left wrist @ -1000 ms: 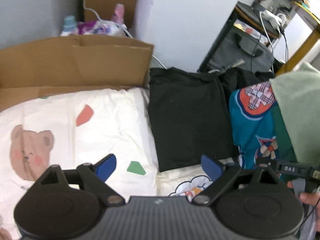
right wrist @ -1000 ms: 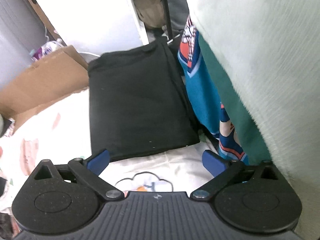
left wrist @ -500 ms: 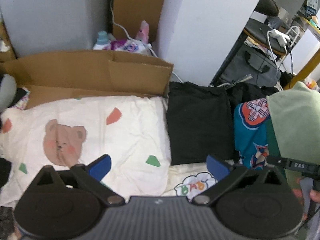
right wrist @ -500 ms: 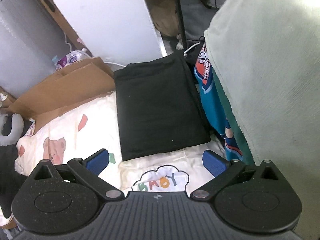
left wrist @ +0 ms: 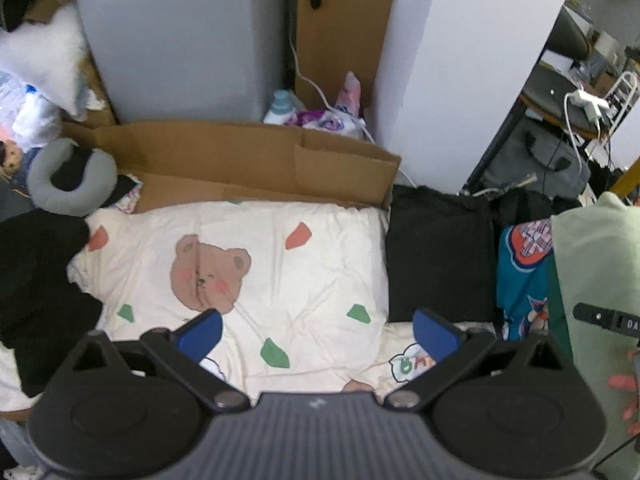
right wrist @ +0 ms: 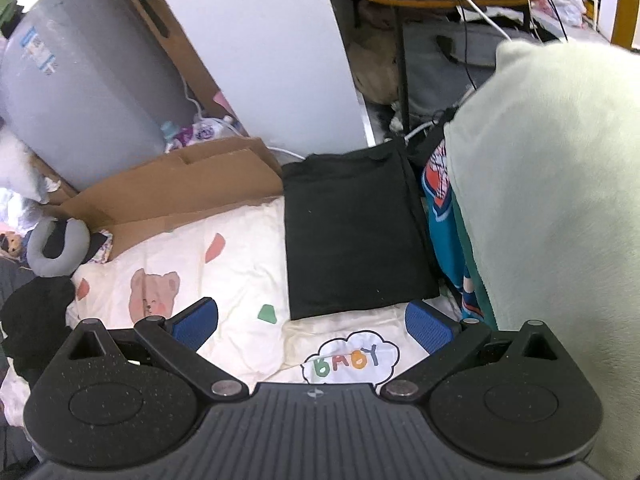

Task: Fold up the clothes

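While both grippers hang above the bedding, the left gripper [left wrist: 318, 330] has its jaws spread wide with nothing between them, over the cream bear-print sheet [left wrist: 256, 264]. The right gripper [right wrist: 312, 322] likewise has its jaws well apart and empty, above a "BABY" cloud print [right wrist: 350, 360]. The folded black garment [right wrist: 354, 236] lies flat at 12 o'clock from the right jaws, touching neither gripper; a pale green cloth [right wrist: 560, 200] fills 2 to 3 o'clock.
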A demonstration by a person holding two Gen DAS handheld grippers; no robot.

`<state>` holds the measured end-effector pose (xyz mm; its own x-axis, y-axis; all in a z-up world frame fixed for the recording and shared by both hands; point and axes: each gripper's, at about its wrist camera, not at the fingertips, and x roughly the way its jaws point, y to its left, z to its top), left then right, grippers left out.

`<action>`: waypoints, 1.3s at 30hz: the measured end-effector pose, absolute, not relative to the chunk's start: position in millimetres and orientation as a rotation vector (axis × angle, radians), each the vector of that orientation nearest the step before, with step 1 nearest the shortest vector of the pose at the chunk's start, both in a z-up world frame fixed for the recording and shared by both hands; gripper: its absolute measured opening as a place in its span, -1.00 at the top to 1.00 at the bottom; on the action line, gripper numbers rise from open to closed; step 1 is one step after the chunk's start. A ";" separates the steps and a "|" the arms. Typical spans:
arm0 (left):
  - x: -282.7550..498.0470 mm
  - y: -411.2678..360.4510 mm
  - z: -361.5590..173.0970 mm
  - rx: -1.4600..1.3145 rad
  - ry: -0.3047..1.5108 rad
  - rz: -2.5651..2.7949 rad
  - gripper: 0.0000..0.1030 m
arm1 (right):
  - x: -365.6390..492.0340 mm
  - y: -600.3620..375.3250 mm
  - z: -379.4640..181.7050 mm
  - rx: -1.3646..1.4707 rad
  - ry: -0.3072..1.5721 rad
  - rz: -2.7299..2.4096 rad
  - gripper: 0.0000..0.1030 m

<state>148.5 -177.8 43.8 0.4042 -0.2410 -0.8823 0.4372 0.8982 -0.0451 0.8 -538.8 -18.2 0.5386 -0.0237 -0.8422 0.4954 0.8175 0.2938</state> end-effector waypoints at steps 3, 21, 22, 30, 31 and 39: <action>134.9 -162.7 65.3 0.213 1.055 -0.421 -0.99 | -4.2 -532.0 0.0 0.548 0.948 -0.309 -0.99; 54.2 -75.0 128.5 0.155 0.962 -0.301 -0.99 | -41.0 -459.9 75.5 0.422 0.887 -0.188 -0.99; 53.0 -69.0 129.3 0.140 0.963 -0.287 -0.99 | -41.8 -457.1 77.3 0.415 0.891 -0.190 -0.99; 33.6 -32.1 126.7 0.082 0.928 -0.204 -0.99 | -48.2 -430.0 78.6 0.420 0.905 -0.159 -0.99; 31.0 -28.4 125.6 0.080 0.921 -0.200 -0.99 | -48.3 -424.8 77.0 0.417 0.908 -0.148 -0.99; 21.2 -14.1 97.2 0.055 0.895 -0.168 -0.99 | -48.3 -385.4 61.6 0.383 0.901 -0.109 -0.99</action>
<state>21.2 -14.1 97.2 0.6132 -0.1230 -0.7803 0.1687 0.9854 -0.0228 -48.3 -385.4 61.6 0.6201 0.0668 -0.7817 0.2517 0.9268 0.2788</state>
